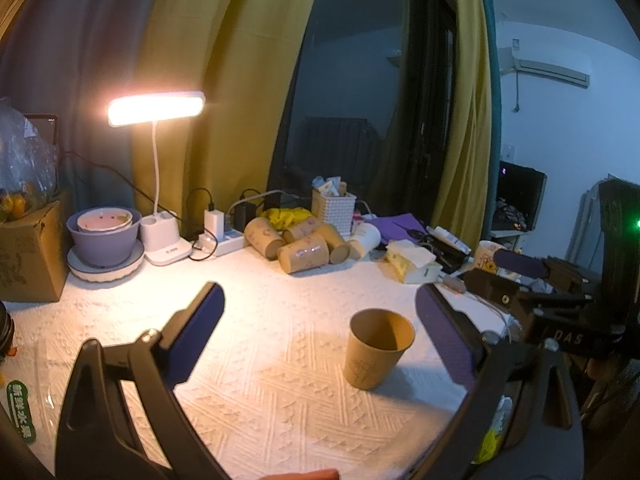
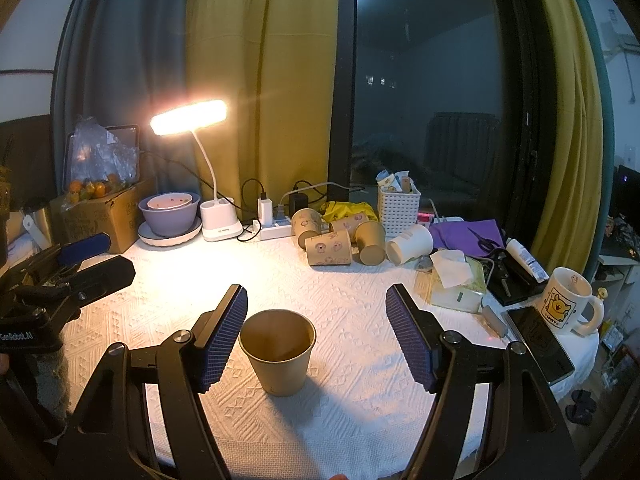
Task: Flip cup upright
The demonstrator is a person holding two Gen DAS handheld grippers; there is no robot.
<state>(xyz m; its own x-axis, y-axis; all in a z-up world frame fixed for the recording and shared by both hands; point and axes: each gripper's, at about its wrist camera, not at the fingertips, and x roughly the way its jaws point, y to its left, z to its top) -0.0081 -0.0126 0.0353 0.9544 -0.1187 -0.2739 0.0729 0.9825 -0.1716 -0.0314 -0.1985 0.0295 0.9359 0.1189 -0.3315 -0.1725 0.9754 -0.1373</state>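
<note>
A brown paper cup stands upright, mouth up, on the white textured tablecloth. In the left wrist view it sits between my left gripper's open fingers, nearer the right one, untouched. In the right wrist view the same cup stands just beside the left pad of my right gripper, which is open and empty. The right gripper also shows at the right edge of the left wrist view, and the left gripper at the left edge of the right wrist view.
Several brown paper cups and a white cup lie on their sides at the back. A lit desk lamp, purple bowls, power strip, white basket, tissue pack, phone and yellow-print mug crowd the edges.
</note>
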